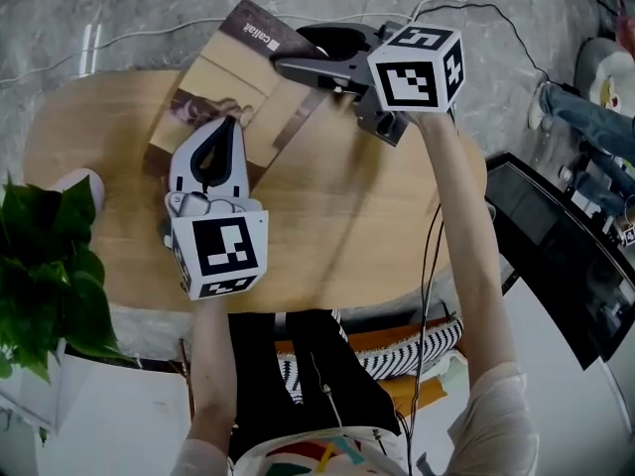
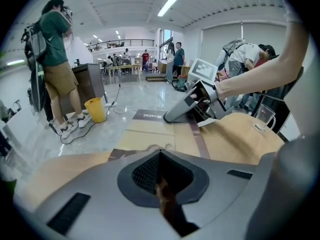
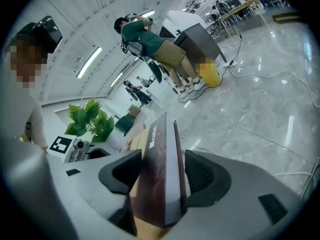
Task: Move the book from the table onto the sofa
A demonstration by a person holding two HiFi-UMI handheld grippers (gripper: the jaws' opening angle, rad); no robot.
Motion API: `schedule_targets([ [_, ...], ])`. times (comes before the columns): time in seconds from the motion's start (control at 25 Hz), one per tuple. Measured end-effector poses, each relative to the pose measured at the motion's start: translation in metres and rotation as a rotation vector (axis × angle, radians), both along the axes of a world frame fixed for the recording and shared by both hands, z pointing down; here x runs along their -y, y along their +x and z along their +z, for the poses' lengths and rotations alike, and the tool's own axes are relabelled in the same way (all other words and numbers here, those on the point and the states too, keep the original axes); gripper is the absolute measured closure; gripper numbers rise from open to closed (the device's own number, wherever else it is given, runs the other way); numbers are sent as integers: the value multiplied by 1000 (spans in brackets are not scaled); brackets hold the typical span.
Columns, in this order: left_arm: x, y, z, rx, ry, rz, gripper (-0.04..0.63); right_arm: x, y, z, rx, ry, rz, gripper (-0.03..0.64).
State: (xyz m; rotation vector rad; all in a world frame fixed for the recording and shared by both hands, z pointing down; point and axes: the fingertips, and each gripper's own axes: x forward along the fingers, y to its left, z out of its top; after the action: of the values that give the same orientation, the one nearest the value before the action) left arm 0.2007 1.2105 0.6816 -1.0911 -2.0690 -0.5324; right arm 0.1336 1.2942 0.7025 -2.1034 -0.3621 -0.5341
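Between the right claw's (image 3: 162,176) jaws sits the book (image 3: 160,159), clamped on both covers with the spine label facing up. Seen from the head view, that claw (image 1: 290,65) grips the book's (image 1: 228,77) far right edge. Nearer the person, the left claw (image 1: 226,127) lies over the book's near corner. Its own view shows the left claw (image 2: 160,153) closed tip to tip, with nothing clearly held. Under both is the worktop (image 1: 347,226); the book's far end juts past its edge. Left of the left claw, a plant (image 1: 45,256). Beyond it, a person in green (image 2: 55,49) stands on the floor by a yellow bin (image 2: 95,109).
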Motion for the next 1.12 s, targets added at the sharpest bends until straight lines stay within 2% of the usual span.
schedule_targets([
  [0.2,0,0,0,2,-3,7,589,1,1,6,-140,185,32,362],
  [0.44,1,-2,0,14,-14,16,589,7,5,6,-181,241,-5,364],
  [0.56,2,-2,-1,29,-17,24,589,7,3,1,-231,277,11,368],
  [0.64,1,-1,-4,37,-23,31,589,3,0,-7,-278,283,44,410],
  [0.88,-5,-8,-17,25,-70,91,589,-10,-7,-45,-463,300,182,454],
  [1.12,-20,-19,-48,35,-120,89,589,-10,-17,-74,-467,235,268,460],
])
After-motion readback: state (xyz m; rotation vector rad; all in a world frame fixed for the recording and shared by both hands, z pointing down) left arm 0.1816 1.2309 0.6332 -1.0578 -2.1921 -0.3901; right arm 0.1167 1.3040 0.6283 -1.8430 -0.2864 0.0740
